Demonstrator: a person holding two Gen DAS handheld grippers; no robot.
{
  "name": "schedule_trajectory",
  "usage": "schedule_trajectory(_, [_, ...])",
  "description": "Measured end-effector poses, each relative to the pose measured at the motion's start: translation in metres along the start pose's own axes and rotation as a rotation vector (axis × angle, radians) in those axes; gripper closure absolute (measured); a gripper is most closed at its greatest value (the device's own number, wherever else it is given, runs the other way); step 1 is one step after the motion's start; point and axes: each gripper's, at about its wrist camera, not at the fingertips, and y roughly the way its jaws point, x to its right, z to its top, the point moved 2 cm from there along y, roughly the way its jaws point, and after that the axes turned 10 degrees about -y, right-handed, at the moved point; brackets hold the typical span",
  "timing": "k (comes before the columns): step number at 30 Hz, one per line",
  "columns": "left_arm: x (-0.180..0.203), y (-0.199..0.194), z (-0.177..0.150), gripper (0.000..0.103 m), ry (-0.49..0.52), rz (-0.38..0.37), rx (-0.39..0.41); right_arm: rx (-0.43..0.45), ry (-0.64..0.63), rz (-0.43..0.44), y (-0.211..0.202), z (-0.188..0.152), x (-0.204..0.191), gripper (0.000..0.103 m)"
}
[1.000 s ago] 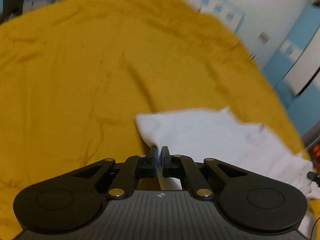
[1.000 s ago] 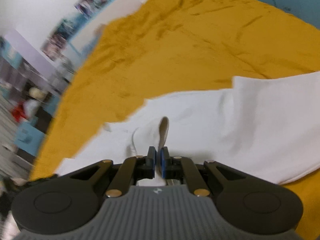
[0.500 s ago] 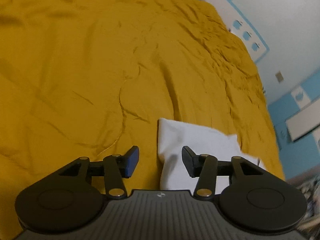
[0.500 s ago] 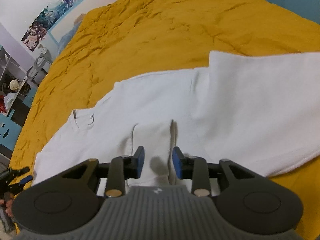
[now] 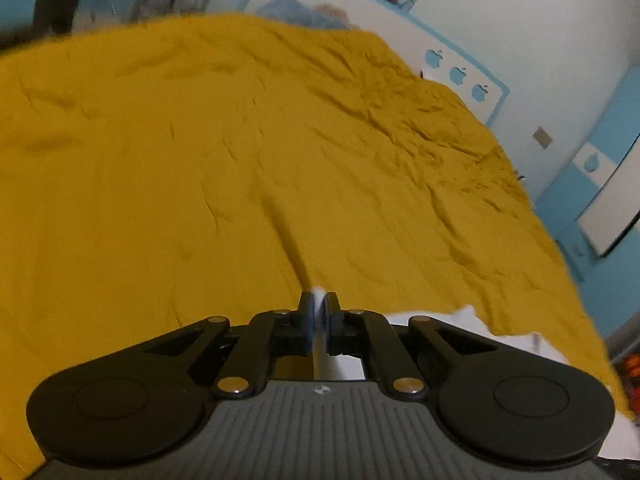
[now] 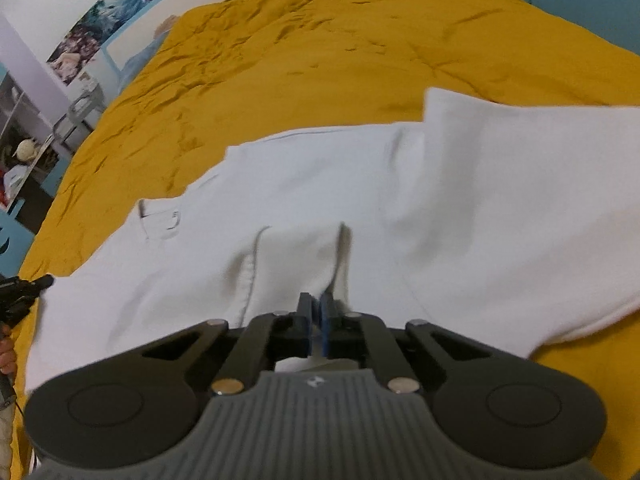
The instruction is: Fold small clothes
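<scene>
A white garment (image 6: 420,200) lies spread on a mustard-yellow bed cover (image 6: 320,48), with a small pocket or label at its left. My right gripper (image 6: 315,308) is shut on a fold of the white garment near its front edge. My left gripper (image 5: 319,304) is shut on a white edge of the garment, which trails to the lower right in the left wrist view (image 5: 472,324). The cloth under both grippers is hidden by their bodies.
The yellow bed cover (image 5: 200,160) fills most of the left wrist view. A blue and white wall (image 5: 560,80) with posters runs behind the bed. Shelves with clutter (image 6: 24,148) stand at the far left. Another dark tool (image 6: 20,292) shows at the left edge.
Both grippers opened half a second ago and have now shut again on the white garment. The left gripper has swung so most of the garment is below and to its right.
</scene>
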Motion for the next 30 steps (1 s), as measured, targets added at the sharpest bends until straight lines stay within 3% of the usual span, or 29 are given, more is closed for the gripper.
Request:
schedule_trajectory(2, [-0.003, -0.002, 0.005, 0.090, -0.037, 0.058, 0.024, 0.007, 0.014, 0.006, -0.003, 0.000, 0.003, 0.103])
schedule_trajectory(5, [-0.009, -0.018, 0.005, 0.086, -0.067, 0.023, -0.008, 0.028, 0.036, 0.012, -0.012, 0.000, 0.003, 0.099])
schedule_trajectory(8, [0.000, -0.036, -0.005, 0.078, 0.020, -0.007, -0.089, 0.045, 0.044, 0.027, -0.026, -0.004, 0.005, 0.096])
schedule_trajectory(11, [0.009, -0.060, -0.022, 0.071, 0.143, -0.018, -0.152, 0.045, 0.045, 0.037, -0.034, -0.008, 0.004, 0.084])
schedule_trajectory(16, [0.021, -0.104, -0.066, 0.048, 0.328, -0.028, -0.213, 0.023, 0.104, 0.051, -0.033, -0.019, 0.009, 0.082])
schedule_trajectory(20, [0.030, -0.114, -0.106, 0.048, 0.496, 0.061, -0.229, 0.006, 0.146, 0.066, -0.027, -0.022, 0.010, 0.082])
schedule_trajectory(26, [0.035, -0.104, -0.136, 0.045, 0.535, 0.063, -0.247, 0.001, 0.124, 0.038, -0.018, -0.018, 0.003, 0.082])
schedule_trajectory(28, [0.036, -0.104, -0.140, 0.046, 0.576, 0.098, -0.201, 0.000, 0.128, 0.031, -0.016, -0.015, 0.001, 0.084])
schedule_trajectory(29, [0.034, -0.101, -0.140, 0.053, 0.585, 0.144, -0.181, 0.004, 0.123, 0.029, -0.016, -0.013, 0.000, 0.088])
schedule_trajectory(30, [0.031, -0.100, -0.139, 0.074, 0.569, 0.174, -0.178, 0.006, 0.116, 0.024, -0.015, -0.012, -0.001, 0.095])
